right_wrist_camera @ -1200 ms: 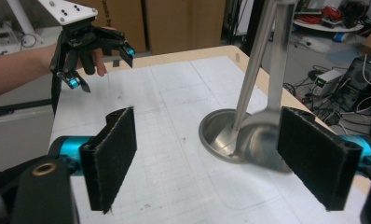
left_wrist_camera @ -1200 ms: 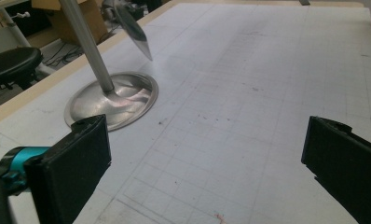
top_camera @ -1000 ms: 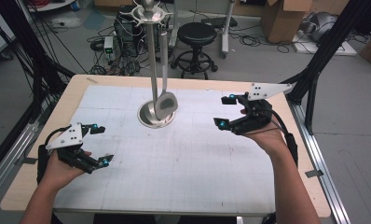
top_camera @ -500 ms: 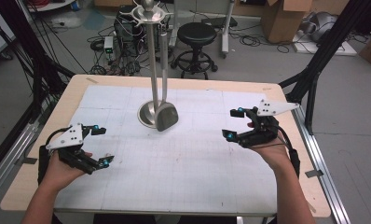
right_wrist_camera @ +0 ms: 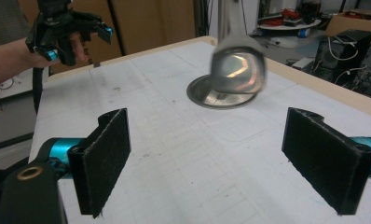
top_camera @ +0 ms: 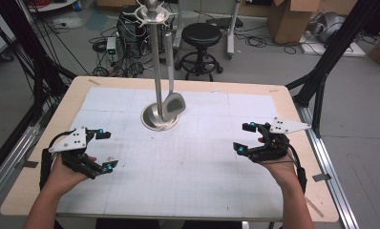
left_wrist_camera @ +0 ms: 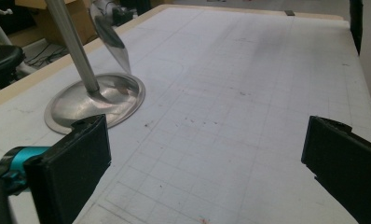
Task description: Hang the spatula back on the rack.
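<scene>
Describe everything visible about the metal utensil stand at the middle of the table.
The stand is shiny, steel-looking metal: a round dished base flat on the white gridded mat, a straight upright pole, and a small ringed top with a knob. It stands toward the far side, centred. One ladle hangs from the top, its bowl low over the base; whether they touch is unclear. Neither gripper touches the stand.

black tongs [top_camera: 106, 149] [top_camera: 245, 138], flat black jaws, teal accents, grey three-cornered top plates, black trailing cables, bare forearms.
</scene>
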`<state>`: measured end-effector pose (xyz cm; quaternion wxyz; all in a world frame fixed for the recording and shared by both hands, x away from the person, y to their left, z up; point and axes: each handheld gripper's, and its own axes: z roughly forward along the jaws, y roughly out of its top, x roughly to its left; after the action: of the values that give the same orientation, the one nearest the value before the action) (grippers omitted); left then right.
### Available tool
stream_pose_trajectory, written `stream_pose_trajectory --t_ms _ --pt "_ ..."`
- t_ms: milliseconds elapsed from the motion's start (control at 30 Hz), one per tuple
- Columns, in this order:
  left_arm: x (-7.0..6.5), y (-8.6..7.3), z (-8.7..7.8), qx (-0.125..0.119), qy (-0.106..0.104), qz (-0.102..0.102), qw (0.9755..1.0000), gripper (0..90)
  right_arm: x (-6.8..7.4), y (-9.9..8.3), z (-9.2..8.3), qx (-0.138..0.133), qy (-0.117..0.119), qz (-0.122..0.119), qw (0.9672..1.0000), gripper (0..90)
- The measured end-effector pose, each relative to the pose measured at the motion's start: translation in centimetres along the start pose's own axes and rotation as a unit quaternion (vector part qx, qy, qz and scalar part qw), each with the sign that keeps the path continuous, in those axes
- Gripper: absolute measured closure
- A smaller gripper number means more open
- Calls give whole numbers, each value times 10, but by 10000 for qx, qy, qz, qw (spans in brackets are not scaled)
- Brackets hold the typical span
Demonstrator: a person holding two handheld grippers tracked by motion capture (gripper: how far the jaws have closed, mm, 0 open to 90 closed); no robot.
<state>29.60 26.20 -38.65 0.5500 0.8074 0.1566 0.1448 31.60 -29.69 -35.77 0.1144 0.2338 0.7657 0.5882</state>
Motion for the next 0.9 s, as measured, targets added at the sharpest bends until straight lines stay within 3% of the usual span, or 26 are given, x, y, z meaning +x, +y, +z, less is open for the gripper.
stream_pose_trajectory --t_ms 300,533,900 --pt "-2 -1 3 56 -98 -10 9999 17 1 -20 0 -29 -79 225 9997 109" --pt "0 -3 4 57 -92 -57 9999 17 4 -31 6 219 -50 252 9994 107" --pt "-1 -10 2 48 -46 -142 9999 17 0 -31 3 84 -81 316 9994 107"
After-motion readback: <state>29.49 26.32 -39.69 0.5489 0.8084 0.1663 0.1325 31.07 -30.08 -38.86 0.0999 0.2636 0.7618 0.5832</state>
